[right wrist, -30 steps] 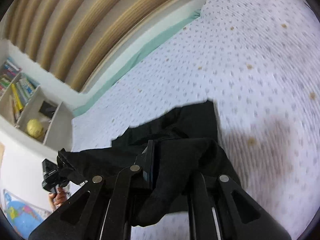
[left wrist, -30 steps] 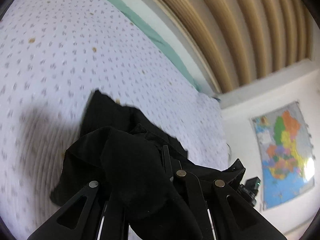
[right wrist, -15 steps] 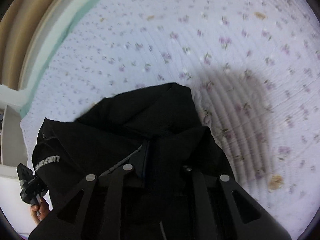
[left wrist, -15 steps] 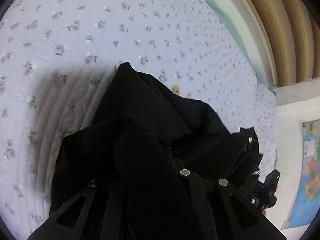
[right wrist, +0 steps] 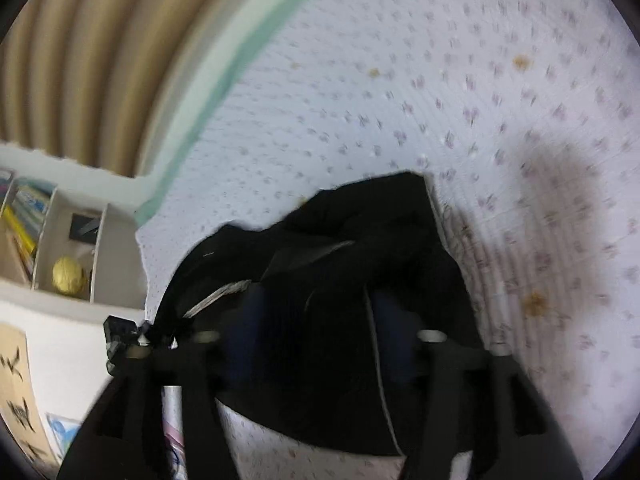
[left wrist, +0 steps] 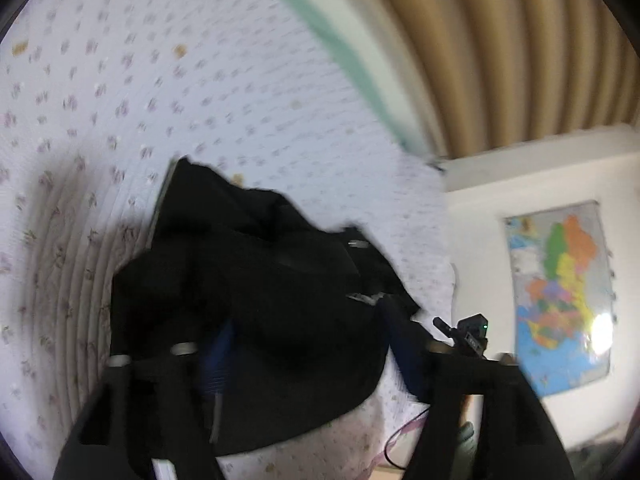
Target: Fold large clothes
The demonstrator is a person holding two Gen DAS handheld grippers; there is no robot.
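Observation:
A black garment (left wrist: 264, 280) lies bunched on a bed with a white, purple-flowered cover (left wrist: 200, 92). My left gripper (left wrist: 308, 344) is open, its fingers spread wide on either side of the cloth, and the garment rests between them. The same garment shows in the right wrist view (right wrist: 352, 264). My right gripper (right wrist: 316, 332) is also open, its fingers apart with the black cloth lying between and over them. The frames are blurred by motion. The other gripper shows at the garment's far side in each view (left wrist: 468, 332) (right wrist: 120, 336).
A mint green bed edge (left wrist: 340, 56) and tan ribbed curtain (left wrist: 500, 40) run along the back. A coloured map (left wrist: 560, 300) hangs on the white wall. A white shelf (right wrist: 60, 248) with books and a yellow ball (right wrist: 69, 275) stands left of the bed.
Both grippers have opened: their fingers now stand wide apart and the garment has dropped free onto the bed. Both cameras have tilted up and back from the cloth.

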